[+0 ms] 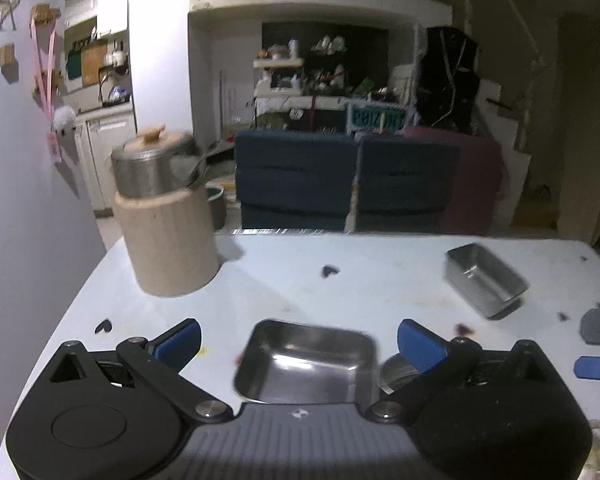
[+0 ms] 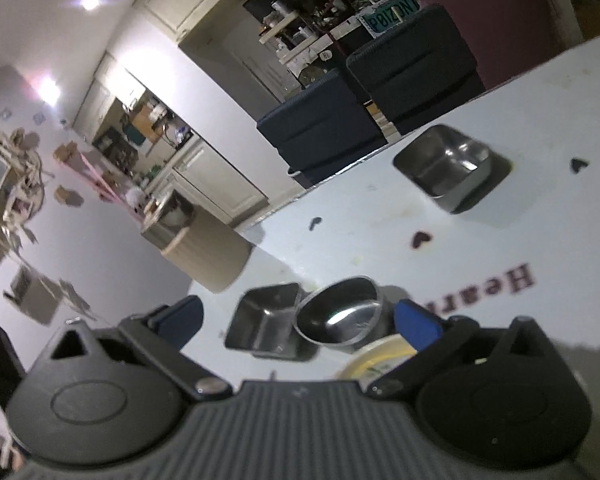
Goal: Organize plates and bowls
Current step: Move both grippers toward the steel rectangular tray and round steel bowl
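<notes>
Both claws were wide open and empty. The left claw (image 1: pixel 298 344) hovered over the white counter (image 1: pixel 380 292) with a square steel bowl (image 1: pixel 306 362) sitting dead centre between its blue pads (image 1: pixel 180 342), nothing touching. In that view a second, deeper steel bowl (image 1: pixel 484 284) sat well apart at 2 o'clock, long axis running 11 to 5, and a beige canister (image 1: pixel 172 240) with a steel pot on top stood at 10 o'clock. The right claw (image 2: pixel 296 326) looked at the same cluster with its view rolled: square steel bowl (image 2: pixel 266 328) slightly left of centre, touching or just beside a round steel bowl (image 2: pixel 340 316) at 12 o'clock, and a yellow-rimmed plate (image 2: pixel 376 360) partly hidden under its right finger. The deeper steel bowl (image 2: pixel 446 168) lay at 1 o'clock, well apart. My read: the left claw was nearer and better lined up for the square bowl, the right for the round bowl. Risk: the two bowls sat close, so closing on one could nudge the other. Motion blur made the edges soft.
</notes>
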{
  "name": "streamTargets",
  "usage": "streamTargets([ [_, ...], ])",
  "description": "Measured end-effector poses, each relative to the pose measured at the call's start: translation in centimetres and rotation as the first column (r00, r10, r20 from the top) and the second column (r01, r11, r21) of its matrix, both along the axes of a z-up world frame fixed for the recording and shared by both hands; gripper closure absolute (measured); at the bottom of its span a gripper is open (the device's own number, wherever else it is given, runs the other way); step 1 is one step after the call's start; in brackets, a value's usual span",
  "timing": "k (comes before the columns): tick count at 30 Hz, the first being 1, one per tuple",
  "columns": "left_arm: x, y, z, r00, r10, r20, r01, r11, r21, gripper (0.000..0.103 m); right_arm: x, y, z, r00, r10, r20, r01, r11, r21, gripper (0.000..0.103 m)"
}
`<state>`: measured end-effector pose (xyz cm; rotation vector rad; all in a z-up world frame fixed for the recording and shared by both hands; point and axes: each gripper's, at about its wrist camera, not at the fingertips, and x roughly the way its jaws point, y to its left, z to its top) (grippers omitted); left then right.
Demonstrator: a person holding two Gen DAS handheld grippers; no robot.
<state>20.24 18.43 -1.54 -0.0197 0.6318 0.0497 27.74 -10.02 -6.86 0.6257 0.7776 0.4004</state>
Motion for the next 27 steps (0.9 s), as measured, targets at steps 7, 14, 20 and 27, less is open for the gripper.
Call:
streamTargets([
  [7,3.0,3.5,-3.1,0.995,0.062,-0.081,-0.067,0.996,-0.054,0.000,3.4,4.2,-2.3,0.989,0.048,-0.143,-0.049,0.999,0.002,0.000],
  [14,5.6,4.1,-5.6,0.987,0.032,-0.156,-0.037,0.999,-0.029,0.009,5.1,7.1,-5.8,0.968,0.043,-0.249,-0.018,0.995,0.102,0.006],
  [20,7.1,6.4,-8.2,0.969,0.128,-0.211,-0.140,0.989,-0.046,0.043,6.2,8.4,-6.7,0.959,0.030,-0.282,0.031,0.977,0.209,0.020],
  [27,7.5,7.3,-9.0,0.971,0.116,-0.210,-0.130,0.990,-0.058,0.048,7.2,9.5,-7.7,0.945,0.036,-0.325,0.024,0.984,0.179,0.048],
])
